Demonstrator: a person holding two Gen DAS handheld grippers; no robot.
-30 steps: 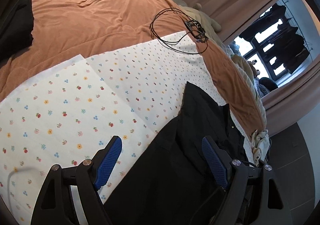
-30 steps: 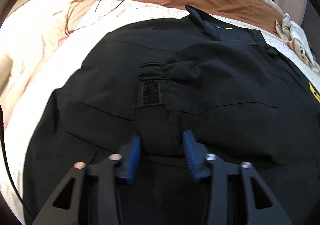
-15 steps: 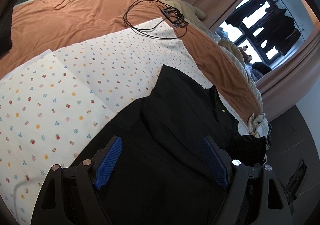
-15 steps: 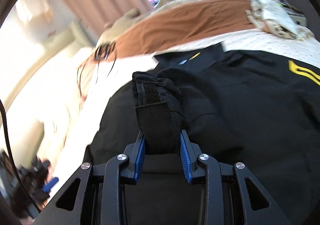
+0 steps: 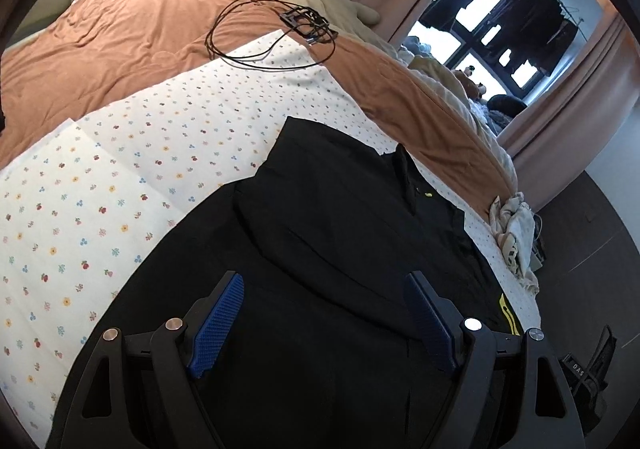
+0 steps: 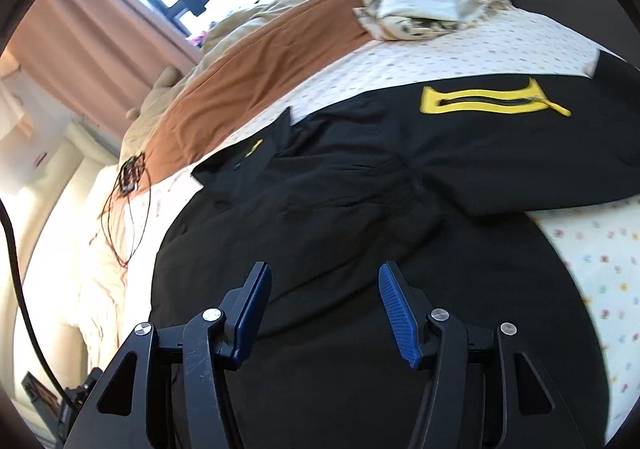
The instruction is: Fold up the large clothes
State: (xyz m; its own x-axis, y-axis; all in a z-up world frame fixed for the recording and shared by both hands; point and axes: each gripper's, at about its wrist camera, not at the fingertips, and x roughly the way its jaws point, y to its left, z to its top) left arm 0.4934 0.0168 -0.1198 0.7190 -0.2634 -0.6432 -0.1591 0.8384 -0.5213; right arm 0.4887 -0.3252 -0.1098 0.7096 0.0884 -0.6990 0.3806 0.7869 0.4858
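**Right wrist view: black jacket spread on the bed**

A black jacket (image 6: 360, 209) is laid on a floral sheet (image 6: 600, 269). The right gripper (image 6: 322, 313) is seen opening, nothing pinched. The left gripper (image 5: 320, 321) is held released above the jacket.

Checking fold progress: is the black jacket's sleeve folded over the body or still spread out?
Folded over. The sleeve lies across the black jacket, on the body; the opening right gripper holds nothing.
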